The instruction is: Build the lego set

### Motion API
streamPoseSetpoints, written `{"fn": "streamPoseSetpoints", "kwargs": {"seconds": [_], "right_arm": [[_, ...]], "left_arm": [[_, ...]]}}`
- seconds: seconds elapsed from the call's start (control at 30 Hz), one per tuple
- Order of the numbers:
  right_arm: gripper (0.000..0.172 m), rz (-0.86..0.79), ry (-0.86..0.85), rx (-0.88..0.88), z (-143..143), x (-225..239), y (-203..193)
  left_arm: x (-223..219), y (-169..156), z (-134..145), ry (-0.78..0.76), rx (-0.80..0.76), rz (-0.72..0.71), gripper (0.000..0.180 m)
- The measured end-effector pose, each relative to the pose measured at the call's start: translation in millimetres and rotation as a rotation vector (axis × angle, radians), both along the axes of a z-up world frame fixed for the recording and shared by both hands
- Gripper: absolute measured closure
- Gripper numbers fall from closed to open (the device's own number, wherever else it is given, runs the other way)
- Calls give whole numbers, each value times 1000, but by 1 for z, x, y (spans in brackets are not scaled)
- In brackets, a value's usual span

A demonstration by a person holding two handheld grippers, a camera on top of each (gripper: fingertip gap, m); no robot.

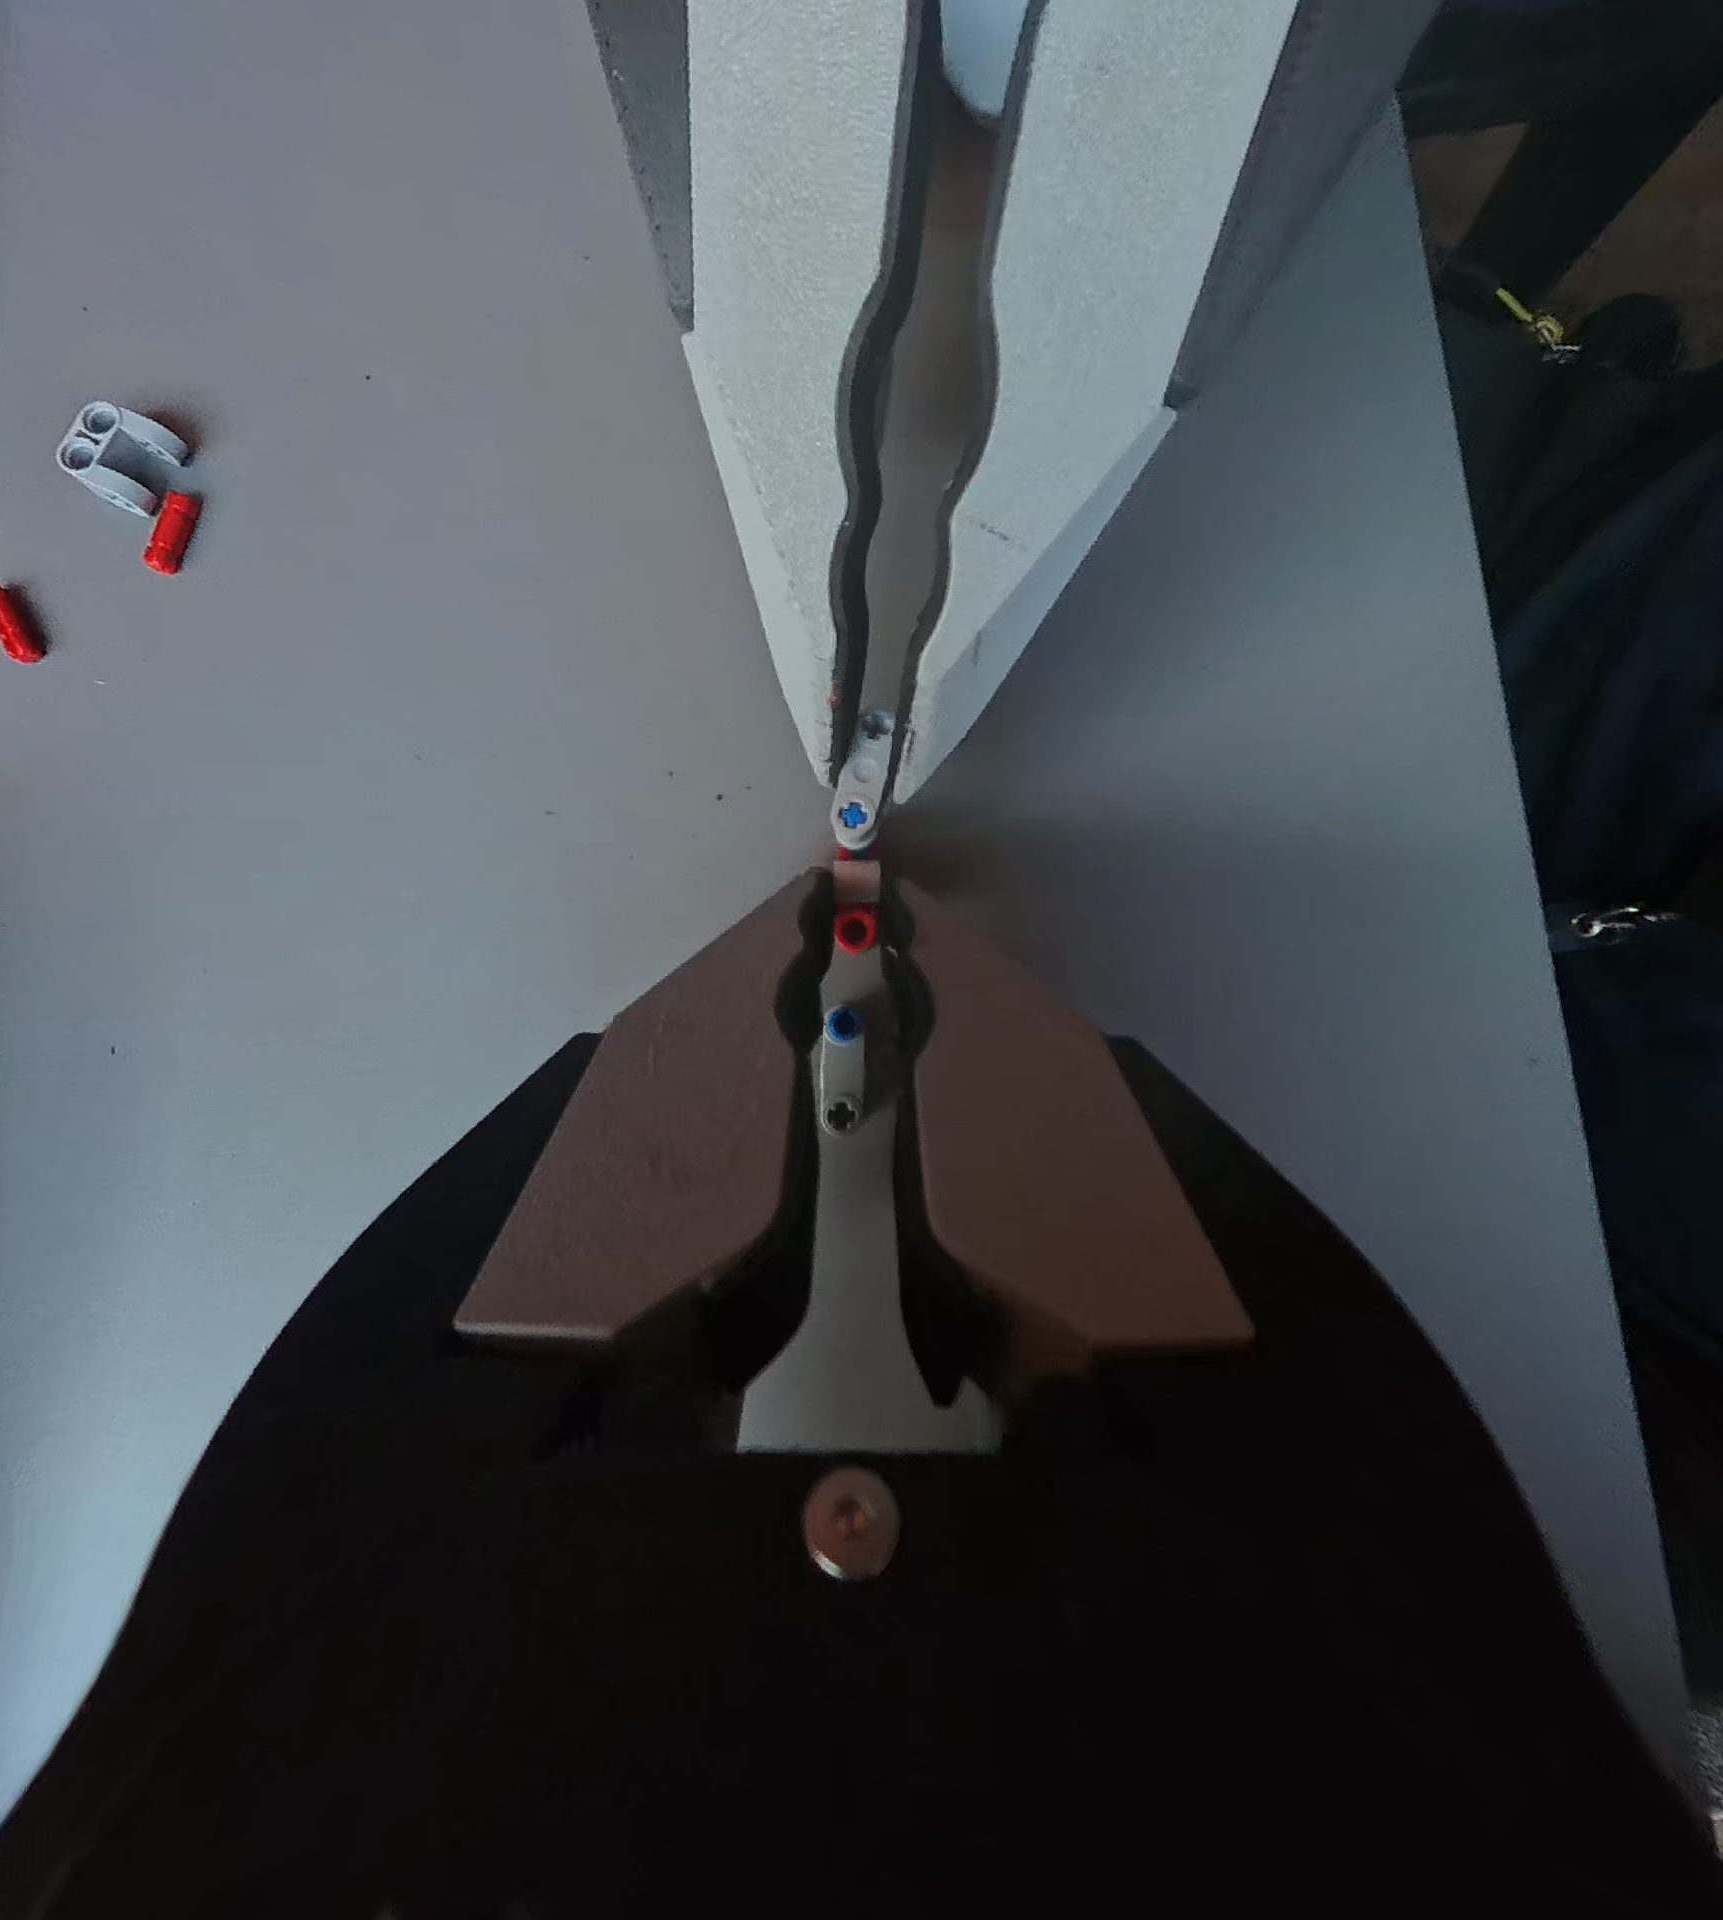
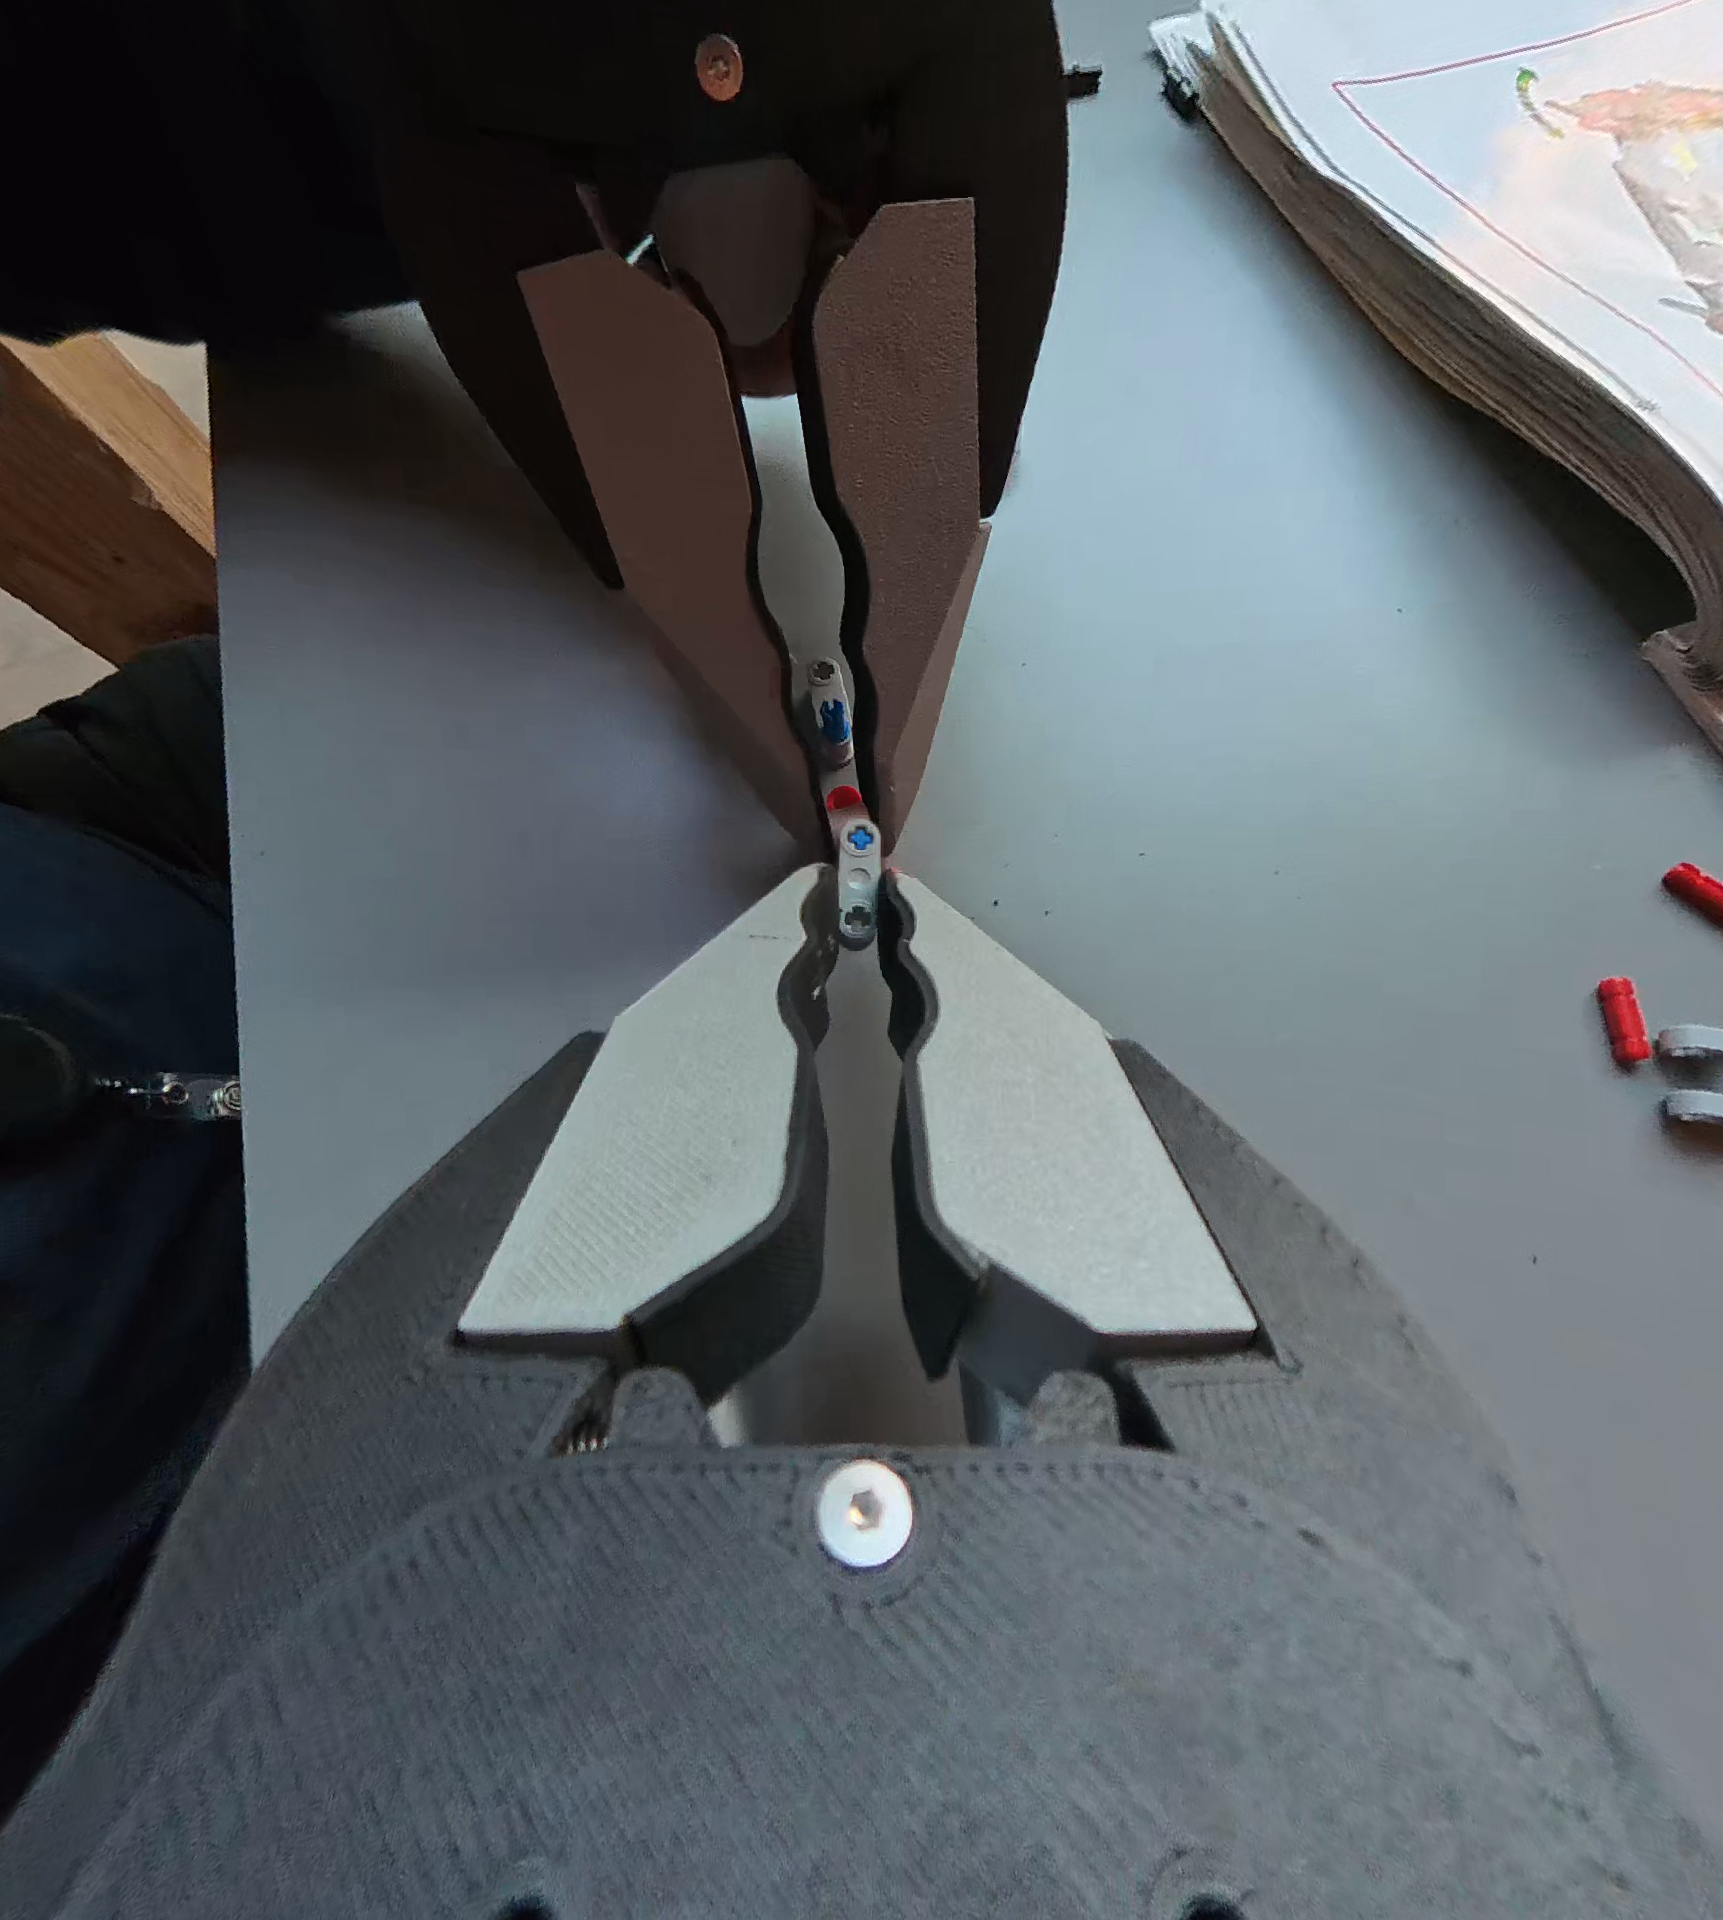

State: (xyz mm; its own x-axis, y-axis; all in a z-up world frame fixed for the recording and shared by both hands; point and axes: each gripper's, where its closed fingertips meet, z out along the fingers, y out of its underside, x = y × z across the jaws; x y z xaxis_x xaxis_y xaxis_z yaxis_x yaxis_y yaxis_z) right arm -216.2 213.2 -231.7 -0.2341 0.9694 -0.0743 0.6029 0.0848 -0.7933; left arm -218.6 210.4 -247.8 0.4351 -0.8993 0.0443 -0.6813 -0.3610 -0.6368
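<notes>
Left tool (image 1: 855, 914) with the brown fingers is clamped narrow on a grey beam (image 1: 841, 1081), its pads pressing the piece at the tips; a red pin (image 1: 853, 928) and a blue pin (image 1: 841, 1024) sit in that beam's holes. Straight ahead at twelve o'clock, tip to tip, the right tool (image 2: 857, 914) with the pale grey fingers pinches a second thin grey beam (image 2: 859, 878) near its end, and the blue cross axle (image 2: 863, 834) at that beam's far end sits right against the brown tool's beam by the red pin. Both pieces hang just above the grey counter (image 1: 369, 831). Out at ten o'clock from the left tool, well apart from the action, two loose red pins (image 1: 173, 531) (image 1: 11, 621) lie on the counter, one just beside a grey double-hole connector (image 1: 119, 454). Far off at two o'clock in the right view, an open instruction booklet (image 2: 1563, 312) rests on the counter.
</notes>
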Motion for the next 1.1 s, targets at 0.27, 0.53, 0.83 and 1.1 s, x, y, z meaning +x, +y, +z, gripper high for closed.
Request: {"fn": "streamPoseSetpoints", "kwargs": {"seconds": [0.27, 0.53, 0.83, 1.1], "right_arm": [[167, 112, -60, 150, -4, 3, 1], [167, 321, -317, 286, -1, -1, 1], [167, 302, -400, 256, -14, 4, 6], [156, 229, -225, 147, -11, 6, 3]], "left_arm": [[0, 0, 0, -27, 11, -10, 175], [1, 1, 0, -53, 4, -1, 175], [-1, 2, 0, -71, 22, 17, 175], [3, 3, 1, -94, 23, 20, 175]]}}
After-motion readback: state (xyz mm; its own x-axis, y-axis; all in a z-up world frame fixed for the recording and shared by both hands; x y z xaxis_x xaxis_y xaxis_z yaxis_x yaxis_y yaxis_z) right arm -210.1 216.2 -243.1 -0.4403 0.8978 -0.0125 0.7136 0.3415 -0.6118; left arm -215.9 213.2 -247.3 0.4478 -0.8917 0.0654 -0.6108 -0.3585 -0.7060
